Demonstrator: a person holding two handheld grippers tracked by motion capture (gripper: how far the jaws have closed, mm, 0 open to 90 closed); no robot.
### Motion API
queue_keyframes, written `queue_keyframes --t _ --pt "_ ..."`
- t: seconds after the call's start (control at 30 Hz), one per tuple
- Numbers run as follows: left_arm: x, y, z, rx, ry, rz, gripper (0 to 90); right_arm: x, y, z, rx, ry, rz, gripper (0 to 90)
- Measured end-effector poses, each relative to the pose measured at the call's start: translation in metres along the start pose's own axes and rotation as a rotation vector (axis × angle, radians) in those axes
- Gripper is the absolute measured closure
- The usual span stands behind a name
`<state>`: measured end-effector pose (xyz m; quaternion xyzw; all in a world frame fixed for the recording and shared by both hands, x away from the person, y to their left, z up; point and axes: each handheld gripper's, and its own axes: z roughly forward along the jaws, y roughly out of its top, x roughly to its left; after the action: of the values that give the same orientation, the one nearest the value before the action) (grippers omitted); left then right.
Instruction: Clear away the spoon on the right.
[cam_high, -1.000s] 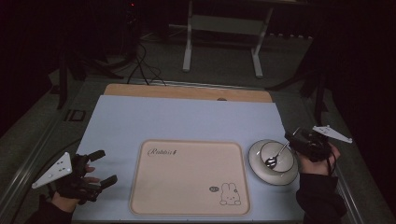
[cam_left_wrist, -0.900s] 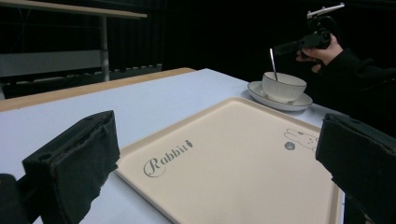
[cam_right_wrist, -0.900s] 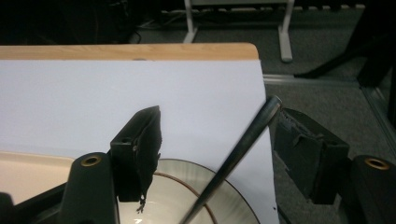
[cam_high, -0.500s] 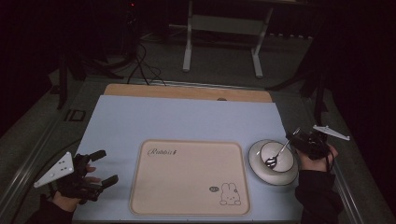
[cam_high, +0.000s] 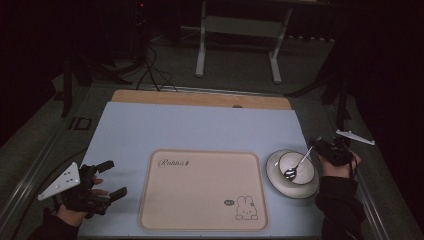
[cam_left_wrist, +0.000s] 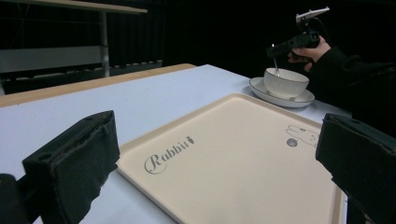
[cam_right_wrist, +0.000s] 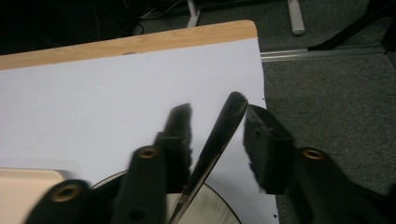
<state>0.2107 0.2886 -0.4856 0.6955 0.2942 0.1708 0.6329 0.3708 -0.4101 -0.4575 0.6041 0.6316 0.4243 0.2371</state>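
A white bowl (cam_high: 295, 166) stands on a saucer (cam_high: 273, 179) right of the beige tray (cam_high: 200, 195). A metal spoon (cam_high: 299, 163) leans in the bowl with its handle pointing up to the right. My right gripper (cam_high: 316, 144) is at the handle's end. Its jaws have just been closing, and the spoon (cam_right_wrist: 212, 149) stands between them with a gap on each side of it. That gripper (cam_right_wrist: 217, 116) is open. My left gripper (cam_high: 114, 178) rests open on the table left of the tray, with nothing between its jaws (cam_left_wrist: 215, 140). The left gripper view also has the bowl (cam_left_wrist: 286, 83) and the right gripper (cam_left_wrist: 280, 48).
A pale blue mat (cam_high: 200, 130) covers the table, with a wooden strip (cam_high: 200, 99) along the far edge. The tray (cam_left_wrist: 233, 154) bears the word "Rabbit" and a rabbit drawing. Dark floor and a metal frame (cam_high: 237, 25) lie beyond the table.
My right gripper has shifted a little toward the spoon handle and its jaws have narrowed around it. The left gripper, bowl and tray have stayed put.
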Motion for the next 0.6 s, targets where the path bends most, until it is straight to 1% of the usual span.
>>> queue_keyframes --t 0.07,0.13,0.17,0.23,0.3,0.47,0.6 --pt "-0.0001 0.0000 0.0002 0.001 0.000 0.001 0.0 0.0000 0.0004 -0.0002 0.003 -0.003 -0.009 71.5" --pt "-0.0002 0.0000 0.0002 0.001 0.000 0.001 0.0 0.0004 0.0003 -0.0002 0.008 -0.006 -0.018 75.3" --pt "-0.0002 0.0000 0.0001 0.001 0.000 0.001 0.0 0.0005 0.0004 0.0002 0.012 0.002 -0.020 77.1" --pt "-0.0001 0.0000 0.0001 0.001 0.000 0.000 0.0 0.0014 0.0006 0.0000 0.009 0.000 -0.027 79.8" --pt "-0.0002 0.0001 0.0002 0.000 0.000 0.001 0.0 0.0018 0.0014 -0.0006 0.011 0.009 -0.030 81.2" --pt "-0.0002 0.0001 0.0002 0.002 0.001 0.002 0.0 0.0044 0.0048 -0.0042 0.005 0.052 -0.026 85.8" --pt "-0.0003 0.0001 0.0003 0.002 0.000 0.002 0.0 0.0084 0.0089 -0.0093 -0.016 0.092 -0.021 88.6"
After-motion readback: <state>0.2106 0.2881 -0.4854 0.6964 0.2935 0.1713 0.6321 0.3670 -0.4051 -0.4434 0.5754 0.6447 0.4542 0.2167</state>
